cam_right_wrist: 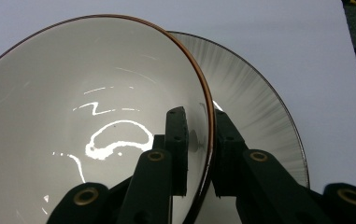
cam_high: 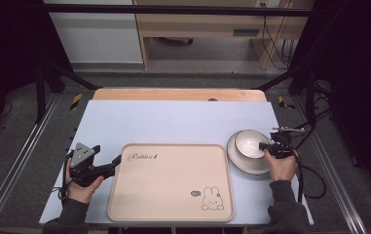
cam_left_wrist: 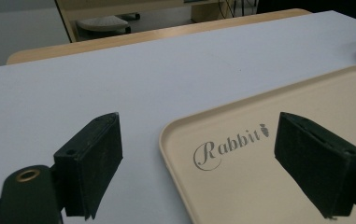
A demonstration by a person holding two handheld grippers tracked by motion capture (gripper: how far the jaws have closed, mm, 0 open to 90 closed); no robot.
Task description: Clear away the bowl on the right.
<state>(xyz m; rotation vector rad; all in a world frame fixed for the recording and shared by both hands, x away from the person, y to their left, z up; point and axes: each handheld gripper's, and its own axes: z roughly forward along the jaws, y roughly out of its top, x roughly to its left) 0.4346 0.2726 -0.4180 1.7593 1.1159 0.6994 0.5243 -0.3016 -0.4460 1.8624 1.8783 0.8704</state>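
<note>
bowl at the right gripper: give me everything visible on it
The bowl is white and glossy inside, ceramic by the look, with a thin brown rim and light glare on its inner wall. It looks empty. It sits on a larger plate with fine radial streaks and a dark edge, right of the beige tray on the pale table top. The right gripper is shut on its near rim, one jaw inside the wall, one outside. In the right gripper view it appears tilted.
</note>
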